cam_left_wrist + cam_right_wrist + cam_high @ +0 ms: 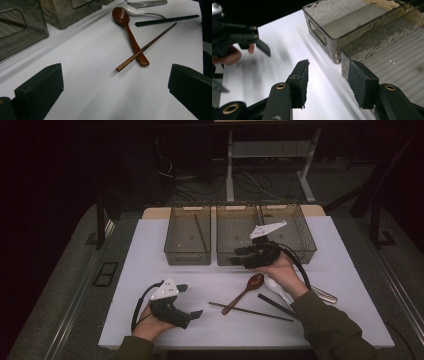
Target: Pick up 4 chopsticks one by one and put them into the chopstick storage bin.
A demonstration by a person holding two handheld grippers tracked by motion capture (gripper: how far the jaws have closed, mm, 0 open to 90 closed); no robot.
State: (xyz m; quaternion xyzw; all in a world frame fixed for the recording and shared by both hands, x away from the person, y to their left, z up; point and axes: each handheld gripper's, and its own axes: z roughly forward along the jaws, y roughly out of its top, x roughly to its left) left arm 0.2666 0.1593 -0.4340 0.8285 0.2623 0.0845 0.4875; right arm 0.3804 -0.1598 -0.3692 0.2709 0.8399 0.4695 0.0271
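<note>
A wooden spoon (pixel 245 291) lies on the white table top (pixel 150 265) with a brown chopstick (pixel 250 311) laid across its handle. Beside them are a black chopstick (pixel 276 305), a white spoon (pixel 276 288) and a metal spoon (pixel 325 295). My left gripper (pixel 189 301) rests low at the front left, open and empty. Its own view faces the wooden spoon (pixel 130 35) and the brown chopstick (pixel 147 46). My right gripper (pixel 241 256) hovers at the front wall of the middle bin (pixel 232 237), pointing left. It is open (pixel 329 80) with nothing between the jaws.
Three translucent bins stand in a row at the back: a left bin (pixel 187 237) holding one dark stick, the middle bin, and a right bin (pixel 297 232). The right gripper view shows the left bin (pixel 332 27) and the middle bin (pixel 387 50).
</note>
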